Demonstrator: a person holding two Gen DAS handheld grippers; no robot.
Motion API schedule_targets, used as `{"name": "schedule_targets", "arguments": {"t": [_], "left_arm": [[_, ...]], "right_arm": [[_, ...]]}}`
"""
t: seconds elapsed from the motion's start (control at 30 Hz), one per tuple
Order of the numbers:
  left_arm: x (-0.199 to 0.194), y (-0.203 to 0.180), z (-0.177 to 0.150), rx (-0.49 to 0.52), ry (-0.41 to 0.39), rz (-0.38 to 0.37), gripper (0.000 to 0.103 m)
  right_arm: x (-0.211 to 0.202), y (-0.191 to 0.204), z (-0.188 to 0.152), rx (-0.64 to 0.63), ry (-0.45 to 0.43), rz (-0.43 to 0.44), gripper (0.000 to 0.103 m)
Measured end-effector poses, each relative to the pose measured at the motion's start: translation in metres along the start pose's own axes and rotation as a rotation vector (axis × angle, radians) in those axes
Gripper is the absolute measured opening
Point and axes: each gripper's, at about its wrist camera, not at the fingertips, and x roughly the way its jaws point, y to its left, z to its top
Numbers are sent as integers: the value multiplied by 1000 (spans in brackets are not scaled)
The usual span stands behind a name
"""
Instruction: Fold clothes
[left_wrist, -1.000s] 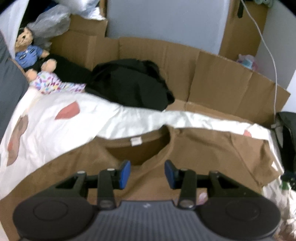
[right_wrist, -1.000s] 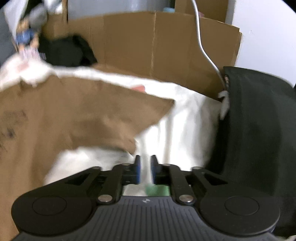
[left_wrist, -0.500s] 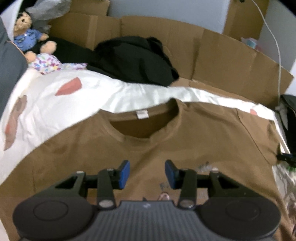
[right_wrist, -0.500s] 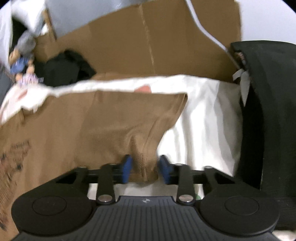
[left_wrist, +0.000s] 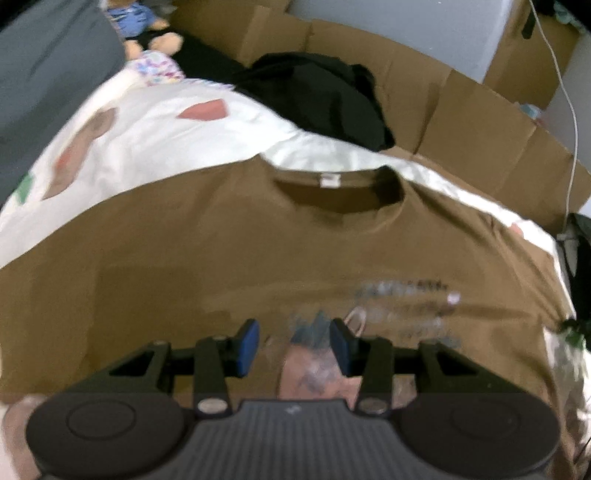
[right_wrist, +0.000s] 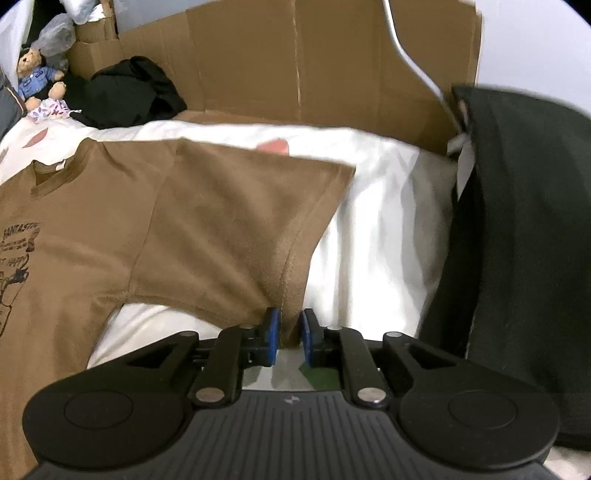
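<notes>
A brown T-shirt (left_wrist: 229, 236) lies spread face up on a white sheet (left_wrist: 155, 125), its neck opening with a white label (left_wrist: 330, 181) pointing away. My left gripper (left_wrist: 293, 345) hovers open over the blurred chest print, nothing between its blue pads. In the right wrist view the same T-shirt (right_wrist: 92, 229) shows its right sleeve (right_wrist: 240, 206) stretched toward me. My right gripper (right_wrist: 290, 332) is shut on the sleeve's hem at the cuff corner.
A black heap of clothes (left_wrist: 325, 96) and a teddy bear (right_wrist: 35, 79) lie at the back by the cardboard walls (right_wrist: 332, 66). A dark garment (right_wrist: 524, 240) hangs close on the right. A white cable (left_wrist: 570, 110) runs down the cardboard.
The right gripper, open around the sleeve hem half a second ago, has closed on it. The left gripper stayed open and drew back from the collar to over the chest print.
</notes>
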Motion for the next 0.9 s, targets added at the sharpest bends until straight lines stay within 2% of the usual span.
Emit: {"name": "schedule_targets", "arguments": {"t": [0.07, 0.13, 0.33, 0.47, 0.63, 0.77, 0.83, 0.9], "left_arm": [[-16, 3, -5, -5, -14, 18, 48], [-36, 6, -8, -19, -38, 35, 48], [-97, 6, -5, -1, -19, 55, 52], [-141, 1, 4, 57, -30, 74, 53], [-202, -2, 28, 108, -118, 99, 53], [-277, 12, 61, 91, -234, 136, 53], [-311, 22, 75, 76, -263, 133, 54], [-352, 32, 88, 85, -293, 163, 53]], "right_arm": [[-9, 2, 2, -1, -58, -5, 28], [-13, 1, 2, 12, -90, 36, 32], [-27, -2, 10, 78, -103, 79, 32], [-55, 1, 18, 120, -119, 110, 39], [-104, 8, 29, 101, -161, 145, 40], [-153, 5, 51, 53, -215, 157, 43], [-177, 2, 64, 30, -245, 158, 45], [-196, -2, 72, 9, -261, 160, 50]]}}
